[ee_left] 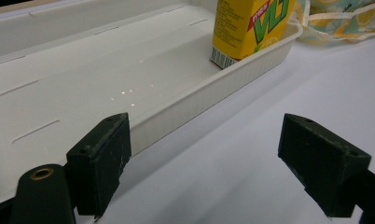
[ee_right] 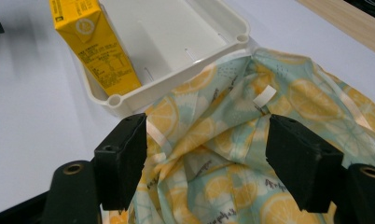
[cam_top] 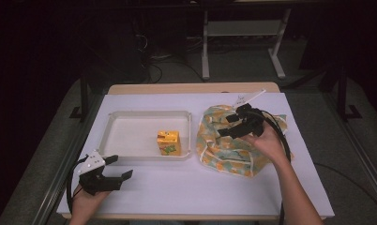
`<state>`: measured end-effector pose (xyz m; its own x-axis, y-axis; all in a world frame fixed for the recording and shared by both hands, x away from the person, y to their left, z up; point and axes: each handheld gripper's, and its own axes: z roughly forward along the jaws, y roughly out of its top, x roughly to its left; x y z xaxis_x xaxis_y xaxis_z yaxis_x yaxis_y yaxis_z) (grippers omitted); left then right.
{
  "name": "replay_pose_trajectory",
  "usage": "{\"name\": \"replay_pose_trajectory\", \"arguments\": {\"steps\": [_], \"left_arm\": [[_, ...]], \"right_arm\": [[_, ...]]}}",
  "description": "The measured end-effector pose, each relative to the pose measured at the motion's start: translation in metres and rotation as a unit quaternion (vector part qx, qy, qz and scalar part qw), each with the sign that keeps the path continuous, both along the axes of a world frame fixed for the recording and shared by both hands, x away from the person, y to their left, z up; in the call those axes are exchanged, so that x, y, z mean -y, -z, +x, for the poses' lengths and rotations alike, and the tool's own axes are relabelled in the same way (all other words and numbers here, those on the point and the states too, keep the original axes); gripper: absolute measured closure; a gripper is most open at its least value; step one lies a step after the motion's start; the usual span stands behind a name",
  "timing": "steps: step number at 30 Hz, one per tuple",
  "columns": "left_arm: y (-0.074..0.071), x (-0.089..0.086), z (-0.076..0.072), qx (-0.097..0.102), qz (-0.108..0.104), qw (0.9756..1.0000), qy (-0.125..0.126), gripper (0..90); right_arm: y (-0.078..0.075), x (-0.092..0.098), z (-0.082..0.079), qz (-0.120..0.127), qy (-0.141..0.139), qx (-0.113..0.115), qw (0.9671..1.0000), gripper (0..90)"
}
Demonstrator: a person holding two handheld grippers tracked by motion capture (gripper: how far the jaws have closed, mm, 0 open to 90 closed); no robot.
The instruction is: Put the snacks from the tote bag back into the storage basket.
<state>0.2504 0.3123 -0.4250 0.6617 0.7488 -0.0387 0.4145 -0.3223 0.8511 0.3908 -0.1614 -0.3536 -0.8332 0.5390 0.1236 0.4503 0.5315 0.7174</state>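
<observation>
One yellow juice carton (cam_top: 169, 142) stood upright in the single white tray (cam_top: 130, 117), near the tray's right end and close to its front wall. One cloth bag (cam_top: 224, 154) printed with orange slices lay crumpled on the white table cover (cam_top: 200, 187), just beside the tray's right rim and touching it at the corner in the right gripper view. Two grippers were in use, one in each hand. The right gripper (cam_top: 233, 124) hung over the bag with its jaws apart and nothing between the pads; in its own view the fabric (ee_right: 213, 154) lay beneath the gap, with one small white tag (ee_right: 263, 97) on it. The left gripper (cam_top: 116, 168) rested near the tray's front left corner, its jaws wide apart over bare table cover, holding nothing.
</observation>
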Motion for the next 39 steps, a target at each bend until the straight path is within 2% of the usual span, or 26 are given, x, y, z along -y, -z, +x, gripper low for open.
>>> {"name": "replay_pose_trajectory", "arguments": {"steps": [5,8,12,13,14,15,24,26,27,31,39], "left_arm": [[0.0,0.0,0.0,0.0,0.0,1.0,0.0,16.6],[0.0,0.0,0.0,0.0,0.0,1.0,-0.001,16.6],[0.0,0.0,0.0,-0.001,0.0,1.0,-0.001,16.6],[0.0,0.0,0.0,-0.001,0.001,1.0,-0.001,16.6],[0.0,0.0,0.0,0.0,-0.001,1.0,-0.002,16.6],[0.0,0.0,0.0,0.0,-0.001,1.0,-0.002,16.6],[0.0,0.0,0.0,0.0,0.001,1.0,-0.002,16.6],[0.0,0.0,0.0,0.0,0.001,1.0,-0.002,16.6],[0.0,0.0,0.0,0.0,0.001,1.0,-0.002,16.6],[0.0,0.0,0.0,0.0,0.002,1.0,-0.002,16.6],[0.001,0.001,0.0,0.002,0.0,1.0,-0.001,16.6]], "right_arm": [[0.004,0.008,-0.003,0.004,0.003,-0.002,1.0,28.5],[0.005,0.012,-0.004,0.003,0.008,-0.015,0.9999,27.8],[0.004,0.016,-0.008,0.006,0.009,-0.013,0.9999,27.9],[0.005,0.017,-0.009,0.01,0.005,-0.002,0.9999,28.2],[0.004,0.018,-0.011,0.01,0.009,-0.009,0.9999,27.9],[0.006,0.019,-0.01,0.01,0.005,-0.002,0.9999,27.9],[0.01,0.03,-0.018,0.01,0.017,-0.019,0.9996,27.6],[0.01,0.033,-0.02,0.015,0.014,-0.008,0.9998,27.9],[0.01,0.034,-0.022,0.015,0.017,-0.014,0.9997,27.8],[0.013,0.041,-0.027,0.02,0.02,-0.008,0.9996,27.9],[0.02,0.056,-0.038,0.024,0.03,-0.015,0.9992,28.0]]}}
